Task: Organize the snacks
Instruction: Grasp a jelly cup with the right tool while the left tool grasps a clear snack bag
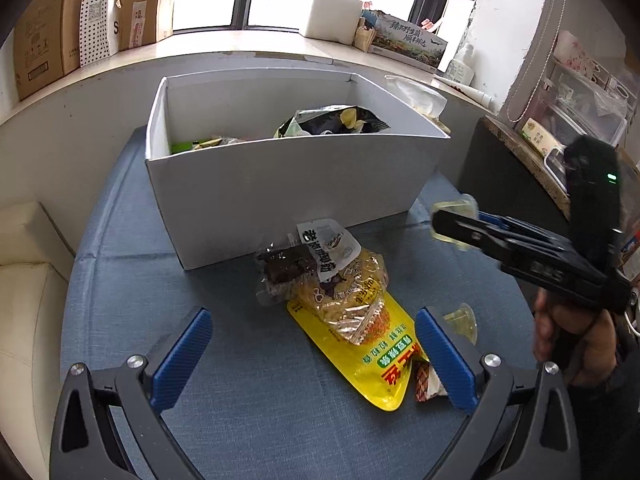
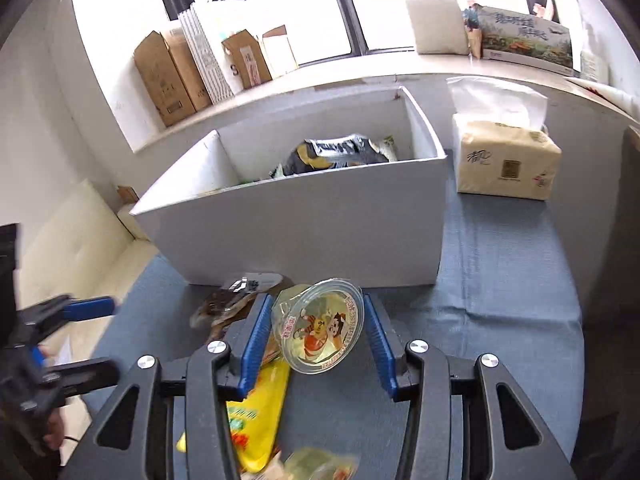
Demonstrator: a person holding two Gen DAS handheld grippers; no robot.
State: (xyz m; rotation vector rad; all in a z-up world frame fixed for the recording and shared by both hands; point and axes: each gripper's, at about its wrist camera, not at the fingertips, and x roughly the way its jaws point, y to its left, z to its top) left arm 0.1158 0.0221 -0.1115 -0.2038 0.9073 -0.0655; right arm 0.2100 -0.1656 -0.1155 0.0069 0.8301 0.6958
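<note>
In the left wrist view, the left gripper (image 1: 314, 354) hangs with its blue pads spread wide and nothing between them, poised over the snack pile. At the centre lies a clear noodle bag (image 1: 352, 300) on top of a yellow pouch (image 1: 376, 364), with a dark jerky packet (image 1: 286, 270) at its 10 o'clock. A second jelly cup (image 1: 464, 320) sits on the blue cloth (image 1: 132, 300) at 3 o'clock of the pile. The white box (image 1: 288, 184) stands at 12 o'clock and already holds a black-and-silver chip bag (image 1: 336, 120) and other packets. At 3 o'clock of the frame, the right gripper (image 1: 454, 224) carries a jelly cup (image 1: 456, 206) above the cloth.

In the right wrist view, the right gripper (image 2: 316, 328) is clenched on that jelly cup (image 2: 318, 326), the lid tilted toward the camera, with the box at 12 o'clock. A tissue pack (image 2: 508, 160) lies at 2 o'clock.

By my judgement the work is partway through: some snacks are boxed, one cup is in transit, and the pile and the other cup remain.
</note>
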